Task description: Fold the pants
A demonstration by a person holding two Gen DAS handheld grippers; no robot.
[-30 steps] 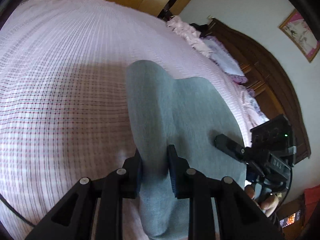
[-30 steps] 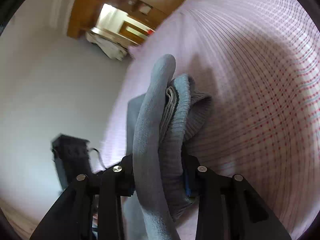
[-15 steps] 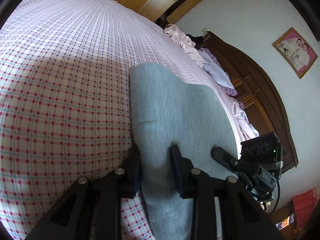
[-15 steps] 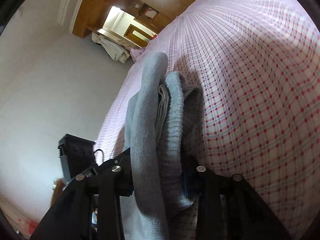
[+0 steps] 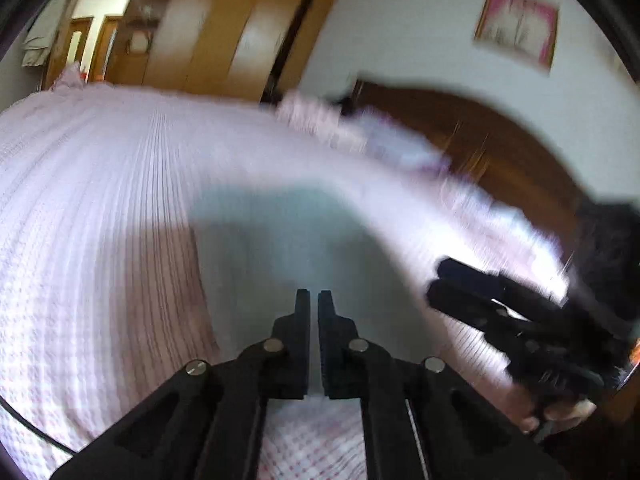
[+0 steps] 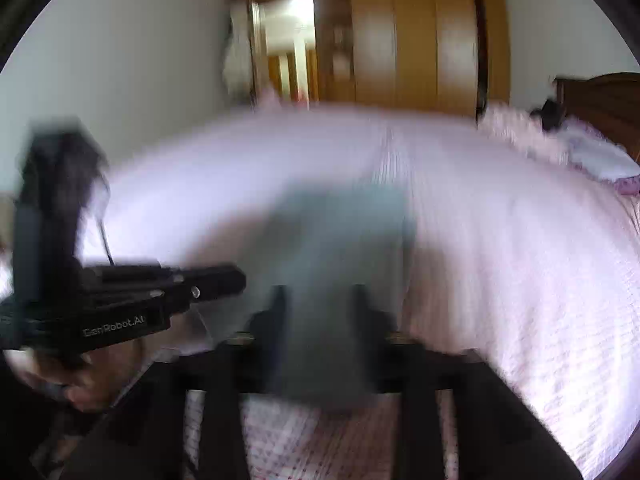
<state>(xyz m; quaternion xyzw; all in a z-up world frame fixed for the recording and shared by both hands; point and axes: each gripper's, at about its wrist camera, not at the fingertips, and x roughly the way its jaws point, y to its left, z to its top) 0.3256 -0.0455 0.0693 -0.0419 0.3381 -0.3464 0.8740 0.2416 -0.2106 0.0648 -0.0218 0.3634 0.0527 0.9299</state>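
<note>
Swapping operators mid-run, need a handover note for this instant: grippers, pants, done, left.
Left gripper: shut, empty, short of the pants.
Right gripper: jaws have just been closing, no cloth between them; blur hides whether they are fully shut.
Grey pants: lying as a compact shape on the bed cover, free of both grippers.
Done: a fold appears laid down.
Left: blur hides the edges; check them, then probably smooth or fold once more.

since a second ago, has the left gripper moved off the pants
Yes. The left gripper has pulled back, jaws just closed empty; the grey pants now lie ahead on the bedspread.
</note>
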